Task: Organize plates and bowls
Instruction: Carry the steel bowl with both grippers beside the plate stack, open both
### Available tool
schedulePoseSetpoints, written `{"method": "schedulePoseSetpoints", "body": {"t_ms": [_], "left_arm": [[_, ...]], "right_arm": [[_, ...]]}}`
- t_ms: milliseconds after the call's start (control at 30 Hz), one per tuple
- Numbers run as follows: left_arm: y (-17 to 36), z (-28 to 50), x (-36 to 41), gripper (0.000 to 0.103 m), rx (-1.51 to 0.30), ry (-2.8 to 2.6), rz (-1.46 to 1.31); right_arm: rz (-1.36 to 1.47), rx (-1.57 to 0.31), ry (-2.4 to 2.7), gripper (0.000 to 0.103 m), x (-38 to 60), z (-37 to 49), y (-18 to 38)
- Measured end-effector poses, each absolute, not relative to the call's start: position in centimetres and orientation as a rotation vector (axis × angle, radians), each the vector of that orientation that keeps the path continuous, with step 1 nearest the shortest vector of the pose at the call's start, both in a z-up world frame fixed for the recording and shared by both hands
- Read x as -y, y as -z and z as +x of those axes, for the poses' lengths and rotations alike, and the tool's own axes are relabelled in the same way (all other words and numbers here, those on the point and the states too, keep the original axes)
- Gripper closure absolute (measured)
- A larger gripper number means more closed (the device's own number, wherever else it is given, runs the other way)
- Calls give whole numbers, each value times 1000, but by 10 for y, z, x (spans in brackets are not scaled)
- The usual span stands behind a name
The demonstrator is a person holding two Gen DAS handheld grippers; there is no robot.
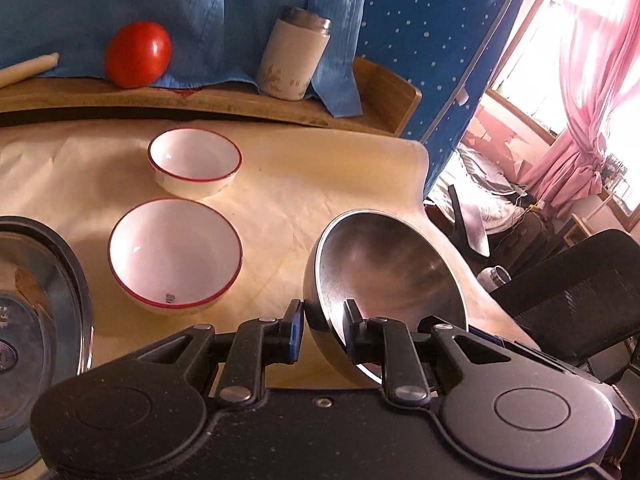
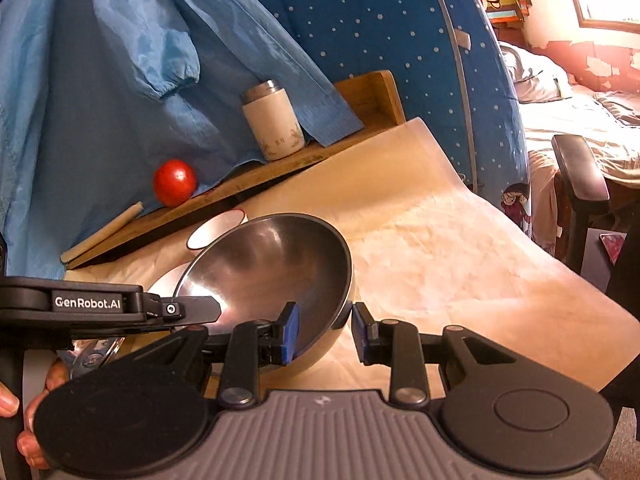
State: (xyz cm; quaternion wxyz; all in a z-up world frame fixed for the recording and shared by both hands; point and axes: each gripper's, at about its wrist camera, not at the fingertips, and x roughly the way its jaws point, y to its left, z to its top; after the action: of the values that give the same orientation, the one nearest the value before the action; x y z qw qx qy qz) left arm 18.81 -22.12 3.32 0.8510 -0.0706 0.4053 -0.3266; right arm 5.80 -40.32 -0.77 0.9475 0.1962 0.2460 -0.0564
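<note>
A steel bowl (image 1: 384, 272) is tilted above the cream table cover. My left gripper (image 1: 325, 332) is shut on its near rim, one finger outside and one inside. In the right wrist view the same steel bowl (image 2: 268, 276) fills the middle, with the left gripper (image 2: 196, 308) reaching in from the left. My right gripper (image 2: 324, 332) straddles the bowl's right rim, with a gap at its right pad (image 2: 360, 332). Two white bowls with red rims sit left of it, one near (image 1: 176, 252) and one farther (image 1: 195, 162).
A steel lidded pot (image 1: 36, 300) is at the left edge. A wooden shelf (image 1: 240, 102) at the back holds a red tomato (image 1: 138, 54), a white canister (image 1: 292, 56) and a rolled stick (image 1: 28, 68). A black chair (image 1: 576, 292) stands off the table's right edge.
</note>
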Motion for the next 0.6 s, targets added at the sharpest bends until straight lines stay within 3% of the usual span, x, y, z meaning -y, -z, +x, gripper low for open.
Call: {"method": "schedulePoseSetpoints", "body": {"t_ms": [367, 600], "left_arm": [[-24, 192, 216, 81, -878, 650, -166], [-22, 193, 214, 76, -879, 642, -176]], "right_arm": [[409, -513, 89, 69, 400, 66, 13], [395, -506, 86, 62, 396, 65, 11]]}}
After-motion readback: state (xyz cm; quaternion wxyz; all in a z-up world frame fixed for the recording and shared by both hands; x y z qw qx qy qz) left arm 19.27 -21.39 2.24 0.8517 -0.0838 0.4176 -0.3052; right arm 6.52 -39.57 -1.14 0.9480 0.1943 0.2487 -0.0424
